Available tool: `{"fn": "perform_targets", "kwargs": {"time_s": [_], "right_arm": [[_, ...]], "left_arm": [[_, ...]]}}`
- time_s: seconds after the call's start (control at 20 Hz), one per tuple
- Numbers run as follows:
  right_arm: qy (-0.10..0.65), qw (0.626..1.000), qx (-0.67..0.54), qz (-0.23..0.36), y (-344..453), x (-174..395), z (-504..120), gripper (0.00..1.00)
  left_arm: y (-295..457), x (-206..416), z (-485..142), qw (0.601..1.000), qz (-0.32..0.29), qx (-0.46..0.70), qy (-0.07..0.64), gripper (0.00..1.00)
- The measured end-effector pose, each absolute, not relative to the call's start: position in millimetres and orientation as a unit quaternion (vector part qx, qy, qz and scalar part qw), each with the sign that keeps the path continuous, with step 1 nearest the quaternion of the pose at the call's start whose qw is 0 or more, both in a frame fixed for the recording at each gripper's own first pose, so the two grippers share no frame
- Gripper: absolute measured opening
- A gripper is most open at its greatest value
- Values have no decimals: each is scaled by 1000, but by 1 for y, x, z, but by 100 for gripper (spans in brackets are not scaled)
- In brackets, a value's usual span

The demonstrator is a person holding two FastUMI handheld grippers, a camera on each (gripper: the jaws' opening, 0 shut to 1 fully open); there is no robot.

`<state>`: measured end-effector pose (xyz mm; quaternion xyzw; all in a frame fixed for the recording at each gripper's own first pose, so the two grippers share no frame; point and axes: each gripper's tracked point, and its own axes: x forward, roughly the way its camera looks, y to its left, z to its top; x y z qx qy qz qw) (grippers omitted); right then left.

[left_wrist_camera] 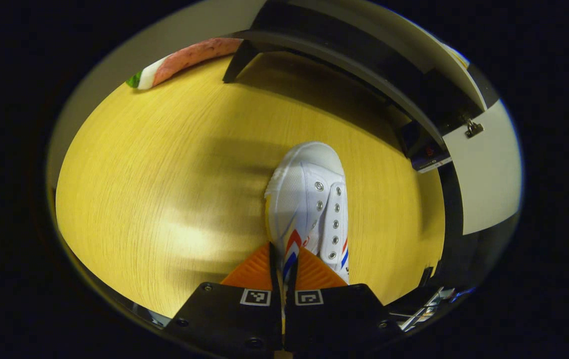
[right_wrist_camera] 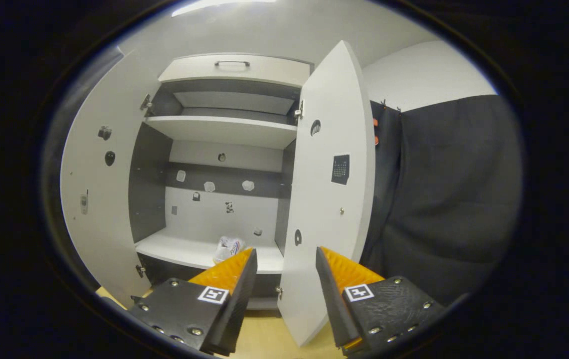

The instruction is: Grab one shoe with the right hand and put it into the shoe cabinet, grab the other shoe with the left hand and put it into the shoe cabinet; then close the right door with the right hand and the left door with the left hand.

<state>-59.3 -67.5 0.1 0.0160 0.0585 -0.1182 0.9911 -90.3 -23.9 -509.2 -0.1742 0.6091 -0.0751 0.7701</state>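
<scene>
the left gripper (left_wrist_camera: 284,267) is pinched tight on the heel side of a white shoe (left_wrist_camera: 309,199), which is held over the wood floor (left_wrist_camera: 164,189), toe pointing away. the cabinet (left_wrist_camera: 364,65) is seen just ahead and above. the right gripper (right_wrist_camera: 284,274) is held wide apart with nothing in it, its fingers set on each side of the right door (right_wrist_camera: 331,189). the other shoe (right_wrist_camera: 228,248) is already laid on the low shelf (right_wrist_camera: 174,249), though it is small and hard to make out. the held shoe could be dropped if the thin grip slips, or bumped on the shelf edge if it is lifted too low.
</scene>
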Motion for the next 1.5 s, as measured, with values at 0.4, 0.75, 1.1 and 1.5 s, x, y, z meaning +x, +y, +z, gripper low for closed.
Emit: {"fn": "perform_targets", "kwargs": {"time_s": [0.4,0.75,1.1,1.5], "right_arm": [[52,991,28,-123,-76,-73,0,70],[45,992,41,-106,-67,-80,-2,67],[35,993,47,-103,-63,-82,0,70],[40,990,70,-118,-67,-84,-6,67]], "left_arm": [[8,-26,-408,835,-139,-132,516,4],[69,10,-281,885,-167,-157,405,3],[132,1,-191,921,-179,-175,299,3],[143,-7,-179,939,-177,-193,223,3]]}}
